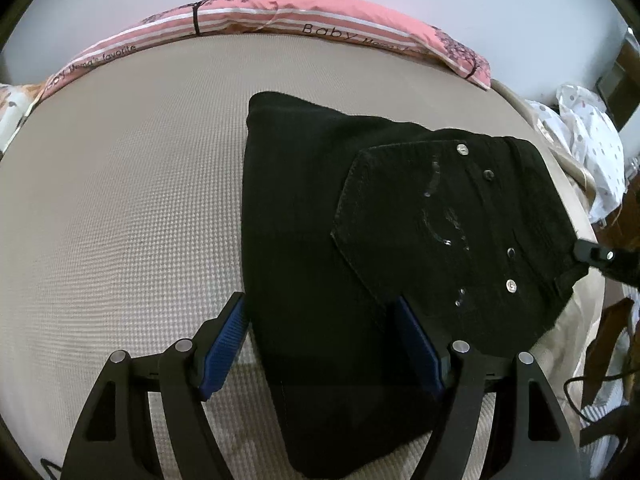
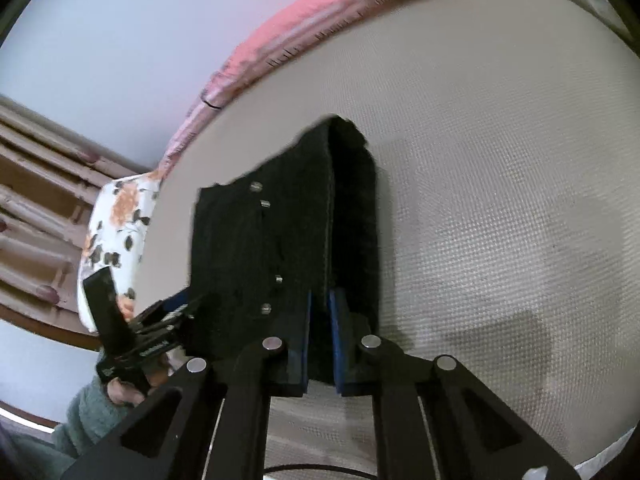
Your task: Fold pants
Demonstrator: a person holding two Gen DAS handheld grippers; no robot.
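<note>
Black pants — folded into a thick bundle, silver rivets up — flat on the beige mattress.

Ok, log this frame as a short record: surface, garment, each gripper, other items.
surface: beige textured mattress
garment: black pants, folded into a stack, studded pocket side up
left gripper: open, fingers astride the pants' near edge, nothing clamped
right gripper: shut on pants edge
other items: pink pillow along the far edge; floral pillow
</note>
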